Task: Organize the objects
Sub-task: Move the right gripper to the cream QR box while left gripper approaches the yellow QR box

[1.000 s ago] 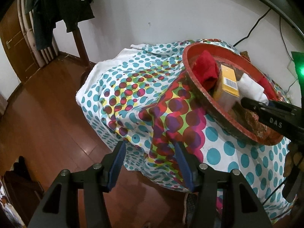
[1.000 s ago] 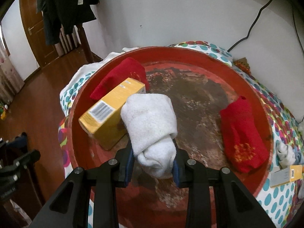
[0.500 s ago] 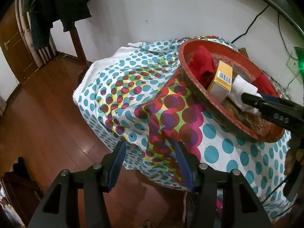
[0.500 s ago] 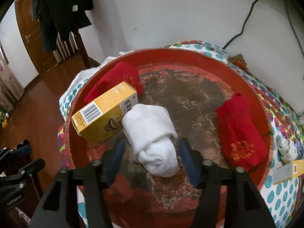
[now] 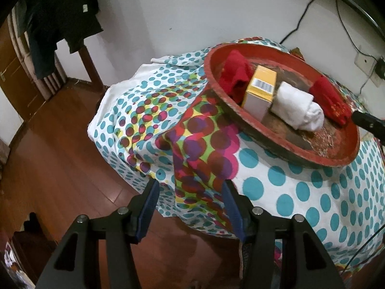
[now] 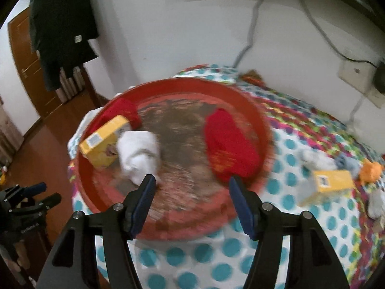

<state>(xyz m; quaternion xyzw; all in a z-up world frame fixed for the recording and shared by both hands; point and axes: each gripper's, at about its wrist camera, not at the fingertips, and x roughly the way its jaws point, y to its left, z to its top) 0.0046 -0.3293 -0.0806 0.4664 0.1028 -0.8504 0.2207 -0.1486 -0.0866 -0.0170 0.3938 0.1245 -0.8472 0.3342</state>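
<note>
A table draped in a dotted cloth (image 5: pixel 284 187) carries a round red tray (image 5: pixel 276 144) near its edge. Beside the tray, directly on the cloth, lie a yellow box (image 6: pixel 329 183), an orange thing (image 6: pixel 370 172) and some pale and grey bundles (image 6: pixel 344 162), blurred.
</note>
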